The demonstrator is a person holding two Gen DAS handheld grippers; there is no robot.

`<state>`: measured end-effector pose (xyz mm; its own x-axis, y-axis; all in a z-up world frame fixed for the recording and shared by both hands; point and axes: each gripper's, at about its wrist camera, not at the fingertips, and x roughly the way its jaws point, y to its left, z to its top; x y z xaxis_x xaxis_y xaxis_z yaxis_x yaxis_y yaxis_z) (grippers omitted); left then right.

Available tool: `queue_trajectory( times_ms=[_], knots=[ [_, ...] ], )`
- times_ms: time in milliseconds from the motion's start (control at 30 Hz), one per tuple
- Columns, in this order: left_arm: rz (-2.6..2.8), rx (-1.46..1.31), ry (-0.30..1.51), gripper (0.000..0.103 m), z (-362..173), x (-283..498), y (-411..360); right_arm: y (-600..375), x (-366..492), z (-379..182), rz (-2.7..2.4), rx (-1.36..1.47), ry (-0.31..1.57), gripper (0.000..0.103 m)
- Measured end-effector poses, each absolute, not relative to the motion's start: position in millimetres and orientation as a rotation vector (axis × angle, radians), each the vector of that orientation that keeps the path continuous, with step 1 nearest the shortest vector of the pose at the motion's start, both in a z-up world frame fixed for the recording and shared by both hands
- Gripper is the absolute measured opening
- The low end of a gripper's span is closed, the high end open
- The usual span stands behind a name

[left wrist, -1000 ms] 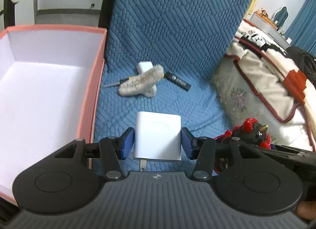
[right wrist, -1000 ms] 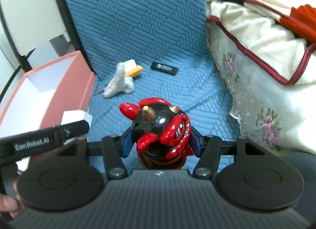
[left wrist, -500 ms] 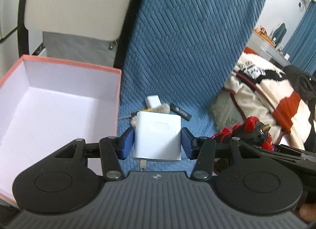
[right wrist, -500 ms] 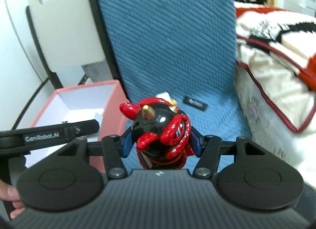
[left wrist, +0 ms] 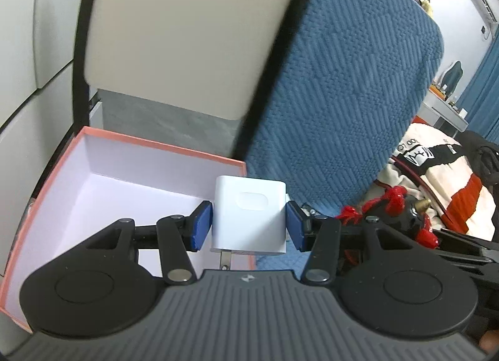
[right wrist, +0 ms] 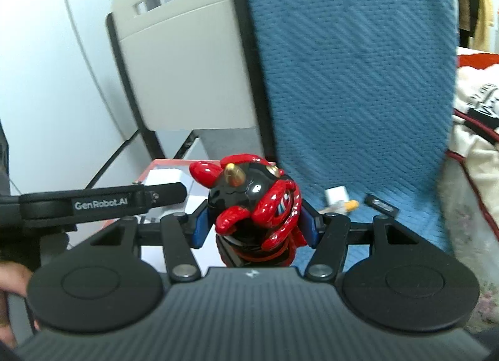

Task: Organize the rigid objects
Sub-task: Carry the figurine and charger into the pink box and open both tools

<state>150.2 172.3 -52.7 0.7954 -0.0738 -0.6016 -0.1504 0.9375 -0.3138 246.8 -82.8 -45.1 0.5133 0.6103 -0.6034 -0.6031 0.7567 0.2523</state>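
Observation:
My left gripper (left wrist: pixel 248 225) is shut on a white charger block (left wrist: pixel 249 213), held in the air over the right rim of the open pink box (left wrist: pixel 156 144). My right gripper (right wrist: pixel 254 223) is shut on a red and black horned figurine (right wrist: pixel 255 202), raised to the right of the box (right wrist: pixel 162 163). The figurine also shows in the left wrist view (left wrist: pixel 396 205). The left gripper's body crosses the right wrist view (right wrist: pixel 99 202). The box's white inside looks empty where it shows.
A blue quilted cushion (right wrist: pixel 358 80) covers the seat and back. On it lie a small white plug (right wrist: pixel 336 194), an orange-tipped item (right wrist: pixel 351 205) and a black stick (right wrist: pixel 382 205). A beige chair back (left wrist: pixel 187 33) stands behind the box. Patterned bedding (left wrist: pixel 436 167) lies right.
Both grippers have lifted and tilted up with their objects. The left one has moved left toward the box; the cushion items have dropped out of its view.

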Motion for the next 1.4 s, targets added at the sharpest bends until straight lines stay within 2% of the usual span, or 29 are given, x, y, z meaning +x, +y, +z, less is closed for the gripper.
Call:
queue_trajectory(
  times_ms=[300, 700, 967, 1167, 1400],
  knots=[
    [0.112, -0.381, 0.692, 0.057, -79, 141, 228, -23, 235, -62, 0.804, -0.047, 0.787, 0.061],
    [0.168, -0.406, 0.838, 0.057, -154, 149, 282, 36, 224, -139, 0.814, -0.168, 0.962, 0.061],
    [0.184, -0.431, 0.934, 0.057, -197, 151, 299, 53, 223, -169, 0.813, -0.218, 1.03, 0.061],
    [0.213, -0.431, 0.941, 0.057, -204, 152, 300, 56, 223, -171, 0.806, -0.238, 1.029, 0.061],
    [0.22, -0.424, 0.906, 0.058, -186, 147, 298, 50, 225, -158, 0.827, -0.187, 1.02, 0.064]
  ],
)
